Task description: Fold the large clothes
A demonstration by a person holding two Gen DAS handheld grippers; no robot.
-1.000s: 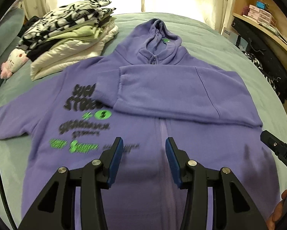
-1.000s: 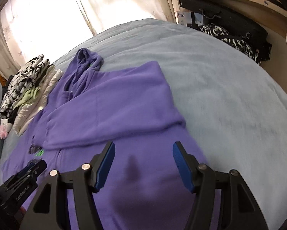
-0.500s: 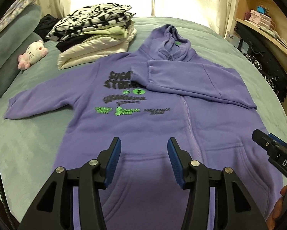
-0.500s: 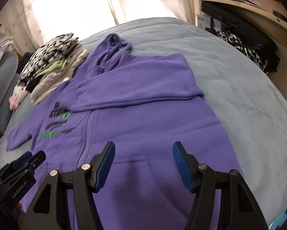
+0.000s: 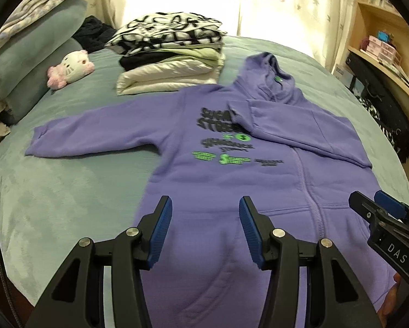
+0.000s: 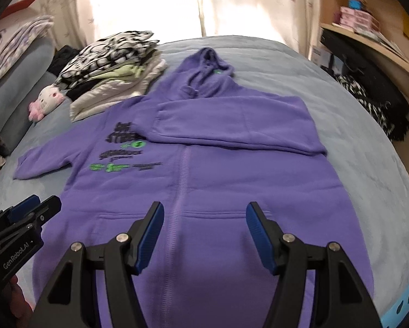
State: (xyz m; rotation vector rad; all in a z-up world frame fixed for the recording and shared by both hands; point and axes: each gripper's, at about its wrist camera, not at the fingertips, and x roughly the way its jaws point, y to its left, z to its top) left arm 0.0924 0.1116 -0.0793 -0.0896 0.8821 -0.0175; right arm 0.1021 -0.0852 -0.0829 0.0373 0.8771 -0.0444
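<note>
While both tools hover above the hem end of the purple hoodie (image 5: 231, 180), neither touches cloth: the left hand-held gripper (image 5: 205, 228) has its blue pads spread wide with nothing between them, and the right hand-held gripper (image 6: 204, 232) is spread just as wide and equally empty. The hoodie lies flat, front up, on the grey-green bed (image 5: 67, 191); the sleeve on its right side is folded across the chest, the other sleeve (image 5: 95, 131) stretches straight out from the hoodie. Beyond that outstretched sleeve there is bare bedding, and bare bedding also lies past the hoodie's right edge. A stack of folded clothes (image 5: 171, 63) sits just beside the hoodie's hood, with a plush toy (image 5: 70, 67) farther out from it. Only the right view shows a light-blue object (image 6: 404, 300) near the hoodie's hem corner; each view catches the other tool at its margin.
</note>
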